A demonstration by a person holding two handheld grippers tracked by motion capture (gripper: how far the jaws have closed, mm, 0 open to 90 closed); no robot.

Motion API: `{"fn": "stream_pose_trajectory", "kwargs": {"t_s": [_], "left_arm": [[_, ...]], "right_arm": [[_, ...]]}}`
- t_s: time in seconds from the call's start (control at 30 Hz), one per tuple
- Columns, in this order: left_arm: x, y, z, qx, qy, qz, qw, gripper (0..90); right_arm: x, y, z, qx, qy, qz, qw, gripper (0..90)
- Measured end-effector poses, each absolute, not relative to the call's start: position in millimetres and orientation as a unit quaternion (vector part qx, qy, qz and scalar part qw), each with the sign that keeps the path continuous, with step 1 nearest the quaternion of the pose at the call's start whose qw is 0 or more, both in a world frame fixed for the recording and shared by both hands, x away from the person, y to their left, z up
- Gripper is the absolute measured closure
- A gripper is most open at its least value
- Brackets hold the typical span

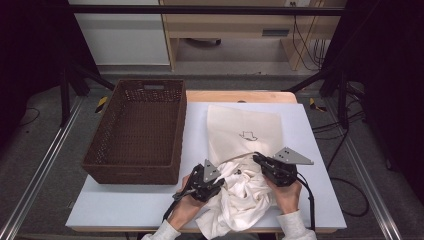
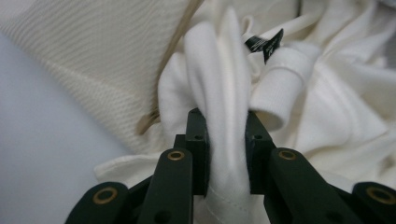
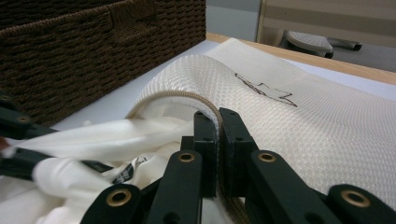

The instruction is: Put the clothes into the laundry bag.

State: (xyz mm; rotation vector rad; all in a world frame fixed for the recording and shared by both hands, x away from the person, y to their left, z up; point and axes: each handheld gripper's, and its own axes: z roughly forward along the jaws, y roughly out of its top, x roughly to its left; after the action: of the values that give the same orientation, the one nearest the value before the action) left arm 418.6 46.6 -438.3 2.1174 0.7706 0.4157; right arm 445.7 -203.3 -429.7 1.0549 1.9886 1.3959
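High view: garment (image 1: 240, 192) cut off below.

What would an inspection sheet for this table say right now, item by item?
Surface: white table top with a wooden strip along its far edge.
Job's things: a cream mesh bag lies flat, a small dark drawing on it; a crumpled white garment sits at its near opening.
Clutter: an empty brown wicker basket stands left of the bag.
Grippers: left gripper is shut on a fold of the garment; right gripper is shut on the bag's corded rim.
Cables: a black cable trails from the right gripper; more cables lie on the floor at right.
Surroundings: grey floor, metal rails, wooden furniture behind.
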Motion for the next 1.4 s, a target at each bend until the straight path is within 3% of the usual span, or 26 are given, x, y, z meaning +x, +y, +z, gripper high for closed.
{"fn": "stream_pose_trajectory", "kwargs": {"t_s": [0.2,0.3,0.5,0.6,0.63,0.8,0.9,1.1,1.27,1.4], "left_arm": [[415,15,-428,0.842,0.275,0.166,0.433,76.6],[428,-3,-430,0.849,0.274,0.162,0.423,76.1],[472,-24,-458,0.857,0.299,0.227,0.354,68.5],[480,-21,-462,0.849,0.310,0.220,0.367,67.1],[478,-20,-461,0.849,0.309,0.219,0.368,65.5],[460,-2,-450,0.844,0.312,0.177,0.399,41.2],[445,12,-441,0.839,0.309,0.154,0.420,32.3],[413,17,-426,0.838,0.279,0.138,0.448,22.7],[406,-16,-450,0.871,0.258,0.135,0.396,13.6],[414,-38,-474,0.882,0.271,0.112,0.368,13.7]], "right_arm": [[445,-201,-430,0.380,0.727,0.520,0.240,86.6],[444,-201,-429,0.373,0.725,0.529,0.236,86.6],[441,-201,-426,0.367,0.724,0.533,0.238,86.6],[440,-200,-423,0.369,0.727,0.526,0.242,86.6],[441,-199,-424,0.369,0.728,0.523,0.244,86.6],[442,-202,-426,0.377,0.728,0.520,0.240,86.5],[443,-204,-426,0.376,0.727,0.521,0.242,86.5],[443,-203,-426,0.380,0.727,0.519,0.242,86.5],[443,-202,-427,0.379,0.727,0.519,0.241,86.4],[443,-203,-427,0.379,0.727,0.519,0.239,86.4]]}}
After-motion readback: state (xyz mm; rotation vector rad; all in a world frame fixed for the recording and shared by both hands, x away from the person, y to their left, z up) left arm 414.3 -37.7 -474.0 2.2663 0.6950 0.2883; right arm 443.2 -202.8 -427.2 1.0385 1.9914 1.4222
